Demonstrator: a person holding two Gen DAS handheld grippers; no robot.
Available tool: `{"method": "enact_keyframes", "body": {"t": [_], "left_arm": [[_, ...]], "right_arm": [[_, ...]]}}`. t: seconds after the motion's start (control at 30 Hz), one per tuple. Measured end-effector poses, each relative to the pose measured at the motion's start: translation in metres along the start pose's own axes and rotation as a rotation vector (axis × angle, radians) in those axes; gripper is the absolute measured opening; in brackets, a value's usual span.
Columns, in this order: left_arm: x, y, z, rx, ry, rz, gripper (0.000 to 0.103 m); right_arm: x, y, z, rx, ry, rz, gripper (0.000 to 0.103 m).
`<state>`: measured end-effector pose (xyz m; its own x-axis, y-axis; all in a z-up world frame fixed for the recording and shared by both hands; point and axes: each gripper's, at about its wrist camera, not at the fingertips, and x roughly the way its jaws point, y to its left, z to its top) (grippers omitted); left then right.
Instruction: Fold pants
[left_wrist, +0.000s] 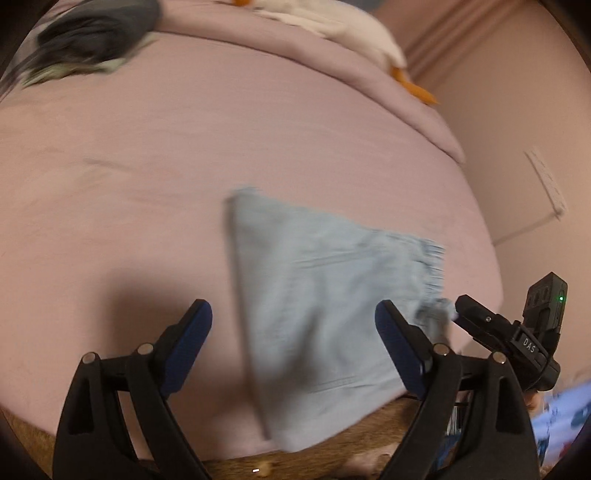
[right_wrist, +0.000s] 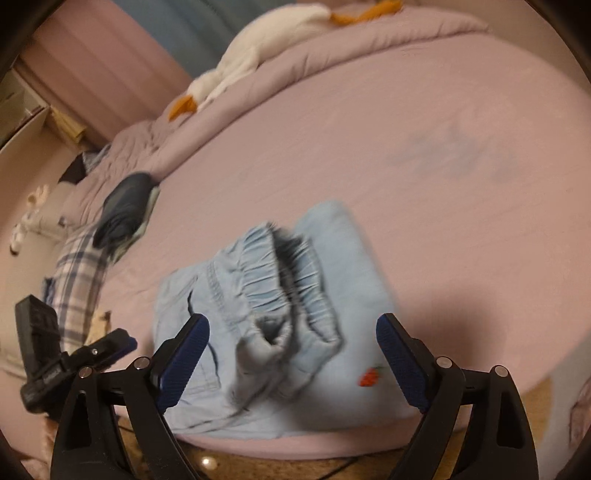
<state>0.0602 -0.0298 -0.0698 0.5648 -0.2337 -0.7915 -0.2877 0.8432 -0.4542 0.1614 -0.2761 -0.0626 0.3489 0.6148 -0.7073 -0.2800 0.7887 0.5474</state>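
Pants (right_wrist: 280, 314): light blue, folded into a bundle near the front edge of the pink bed (right_wrist: 424, 147); gathered waistband on top, small red mark at one corner
Left gripper (left_wrist: 293, 325): jaws wide apart — holding nothing; above the bundle
Right gripper (right_wrist: 293, 339): jaws wide apart, empty — over the waistband
Dark clothes (right_wrist: 123, 206): heaped at the bed's far side

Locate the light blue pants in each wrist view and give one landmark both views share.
Left wrist: light blue pants lie lower centre, near the bed's edge.
Right wrist: pants lie lower centre, bunched waistband up.
Shared landmark: white stuffed goose at the far end of the pink bed.
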Motion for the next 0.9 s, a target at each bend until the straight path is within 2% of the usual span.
{"method": "enact_keyframes", "body": {"t": [0.1, 0.23, 0.27, 0.3, 0.33, 0.4, 0.47, 0.57, 0.6, 0.7, 0.77, 0.83, 0.9], "left_arm": [[-0.004, 0.010, -0.002, -0.029, -0.012, 0.043, 0.090], [-0.009, 0.017, -0.001, -0.026, -0.020, 0.063, 0.090], [-0.008, 0.015, -0.001, -0.022, -0.022, 0.065, 0.090], [-0.007, 0.013, 0.000, -0.017, -0.021, 0.066, 0.090], [-0.005, 0.012, 0.001, -0.014, -0.020, 0.065, 0.090], [0.001, 0.008, 0.002, -0.005, -0.016, 0.062, 0.090], [0.004, 0.003, 0.003, 0.018, -0.013, 0.058, 0.089], [0.014, -0.009, 0.009, 0.053, -0.025, 0.049, 0.089], [0.020, -0.013, 0.012, 0.066, -0.024, 0.048, 0.088], [0.040, -0.023, 0.019, 0.106, -0.005, 0.064, 0.079], [0.053, -0.026, 0.023, 0.110, 0.023, 0.072, 0.075], [0.063, -0.025, 0.023, 0.107, 0.043, 0.062, 0.073], [0.072, -0.021, 0.021, 0.099, 0.065, 0.078, 0.073]], "right_arm": [[0.027, 0.004, 0.005, -0.013, 0.061, 0.015, 0.091], [0.051, -0.003, 0.005, 0.058, 0.109, 0.041, 0.090], [0.050, -0.005, 0.005, 0.070, 0.097, 0.049, 0.078], [0.048, -0.005, 0.005, 0.073, 0.083, 0.053, 0.058], [0.049, -0.003, 0.005, 0.073, 0.093, 0.090, 0.047], [0.045, 0.001, 0.005, 0.069, 0.099, 0.096, 0.036], [0.023, 0.014, 0.007, 0.022, 0.061, 0.091, 0.034], [-0.017, 0.023, 0.013, -0.023, -0.037, 0.143, 0.034], [-0.020, 0.024, 0.015, -0.029, -0.050, 0.127, 0.034], [-0.018, 0.012, 0.014, -0.047, -0.067, -0.018, 0.034], [0.000, -0.006, 0.008, -0.014, -0.003, -0.109, 0.034], [0.011, -0.019, 0.000, 0.001, 0.032, -0.123, 0.034], [0.013, -0.022, -0.006, -0.021, 0.014, -0.143, 0.037]]}}
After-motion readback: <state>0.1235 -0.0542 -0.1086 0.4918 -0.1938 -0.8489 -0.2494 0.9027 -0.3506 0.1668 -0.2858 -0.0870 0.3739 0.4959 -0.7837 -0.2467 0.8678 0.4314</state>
